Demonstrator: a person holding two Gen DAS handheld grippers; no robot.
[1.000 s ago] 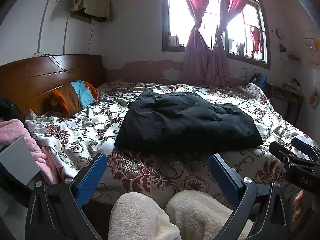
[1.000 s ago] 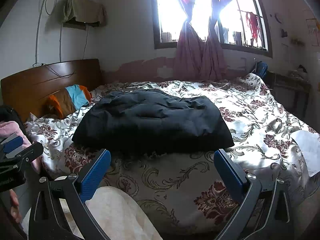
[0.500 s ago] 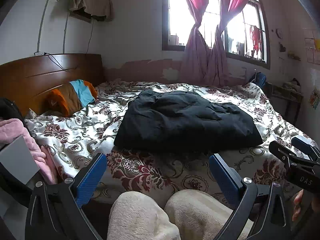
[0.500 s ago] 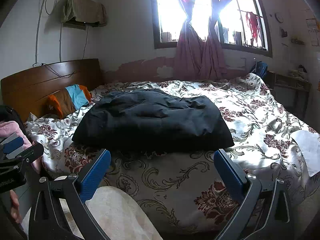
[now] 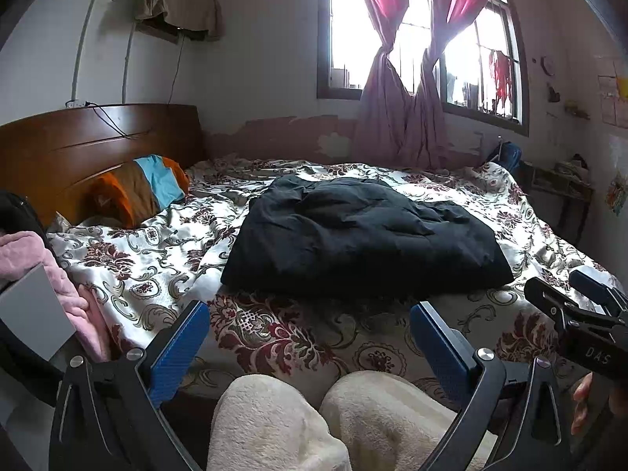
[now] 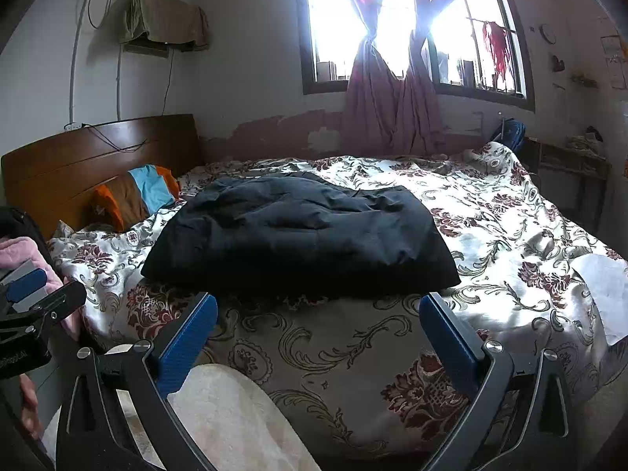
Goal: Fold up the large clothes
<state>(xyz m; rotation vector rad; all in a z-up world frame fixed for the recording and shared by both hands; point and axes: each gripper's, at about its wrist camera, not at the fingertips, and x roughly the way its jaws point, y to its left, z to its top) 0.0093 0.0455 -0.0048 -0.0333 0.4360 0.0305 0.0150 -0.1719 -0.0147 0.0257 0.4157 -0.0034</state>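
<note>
A large black padded garment [image 5: 361, 235] lies folded into a rough rectangle on the floral bedspread [image 5: 157, 243], near the bed's front edge. It also shows in the right wrist view [image 6: 302, 235]. My left gripper [image 5: 310, 337] is open and empty, held back from the bed's edge, below the garment. My right gripper [image 6: 318, 333] is open and empty too, likewise short of the bed. The right gripper's tip [image 5: 581, 306] shows at the right of the left wrist view, and the left gripper's tip [image 6: 35, 294] at the left of the right wrist view.
An orange, brown and blue pillow [image 5: 137, 192] leans on the wooden headboard [image 5: 78, 141]. Pink clothing [image 5: 35, 259] lies at the left. My knees in cream trousers [image 5: 314, 420] are below the grippers. A window with pink curtains [image 5: 412, 78] is behind the bed. White paper [image 6: 604, 290] lies at the right.
Almost nothing has changed. Both grippers stay open and nearly still in front of the bed, and the garment has not moved.
</note>
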